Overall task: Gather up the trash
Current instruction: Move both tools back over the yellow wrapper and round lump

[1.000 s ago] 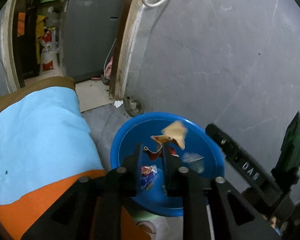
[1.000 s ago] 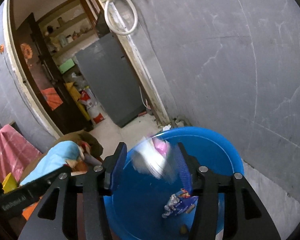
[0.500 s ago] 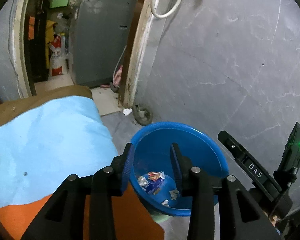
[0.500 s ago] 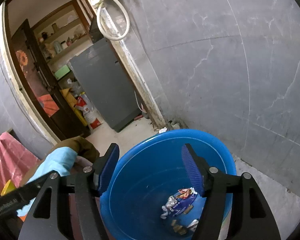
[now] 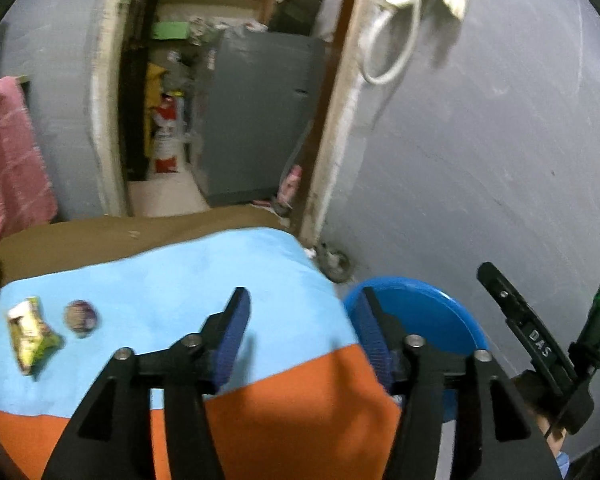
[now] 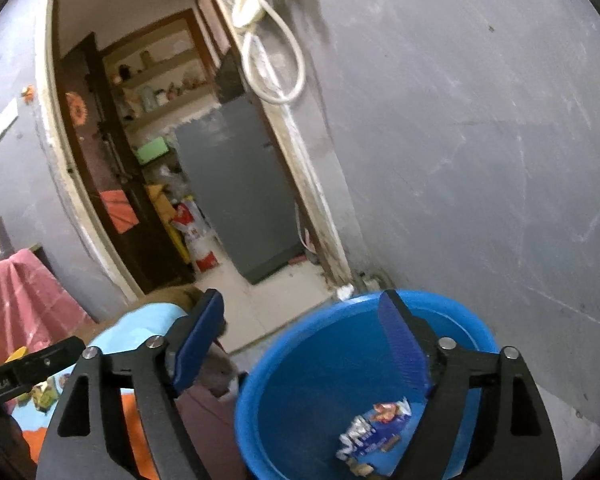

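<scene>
A round blue plastic tub [image 6: 260,412] stands upright on the floor beside the grey wall, just past the edge of the blue-and-orange cloth. In its bottom lies a crumpled blue-and-silver wrapper [image 6: 374,428] with small scraps. On the cloth a yellow-green wrapper [image 5: 30,334] lies just beside a round purplish piece [image 5: 81,317]

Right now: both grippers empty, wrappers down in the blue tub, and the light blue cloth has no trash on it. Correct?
Not quite. The light blue cloth holds trash: a yellow-green wrapper and a small round purple piece, seen in the left wrist view. The rest stands: left gripper and right gripper empty, jaws opening; wrappers in the blue tub.
</scene>
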{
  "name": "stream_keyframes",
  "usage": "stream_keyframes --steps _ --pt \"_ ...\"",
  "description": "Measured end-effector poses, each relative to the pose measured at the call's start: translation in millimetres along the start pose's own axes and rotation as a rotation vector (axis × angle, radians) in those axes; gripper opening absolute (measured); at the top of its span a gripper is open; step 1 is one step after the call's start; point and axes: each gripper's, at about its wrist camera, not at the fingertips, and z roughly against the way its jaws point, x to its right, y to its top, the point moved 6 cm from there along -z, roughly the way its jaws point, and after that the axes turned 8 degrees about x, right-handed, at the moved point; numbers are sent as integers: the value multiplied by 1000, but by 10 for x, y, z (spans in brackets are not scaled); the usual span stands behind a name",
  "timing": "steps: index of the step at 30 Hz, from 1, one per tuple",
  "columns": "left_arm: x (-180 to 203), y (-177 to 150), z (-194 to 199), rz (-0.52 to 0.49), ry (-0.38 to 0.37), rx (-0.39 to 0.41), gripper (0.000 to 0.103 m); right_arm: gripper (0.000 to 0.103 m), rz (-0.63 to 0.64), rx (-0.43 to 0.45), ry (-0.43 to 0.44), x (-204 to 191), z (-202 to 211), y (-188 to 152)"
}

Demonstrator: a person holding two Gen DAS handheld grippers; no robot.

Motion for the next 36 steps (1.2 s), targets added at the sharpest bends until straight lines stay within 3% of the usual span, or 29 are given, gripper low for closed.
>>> stream_keyframes --steps 2,4,7,9,15,23,30,36 --pt "-146 59 134 26 20 41 62 87 12 31 30 -154 25 30" --pt "-317 121 307 51 50 92 79 92 24 63 58 -305 47 54" --pt "-520 211 548 80 105 177 95 103 44 129 112 -545 121 85" --pt "-661 252 679 93 152 221 99 103 55 155 142 -681 165 87" --pt "-1082 272 970 88 325 312 100 103 87 233 234 -1090 286 91" --pt "-1602 136 1306 91 456 396 100 103 152 325 313 -1611 479 27" --pt "-1959 47 1525 92 507 424 100 103 239 336 378 -2062 520 -153" --pt "-2180 -62 1594 70 527 424 100 103 361 288 428 -2448 474 -423"
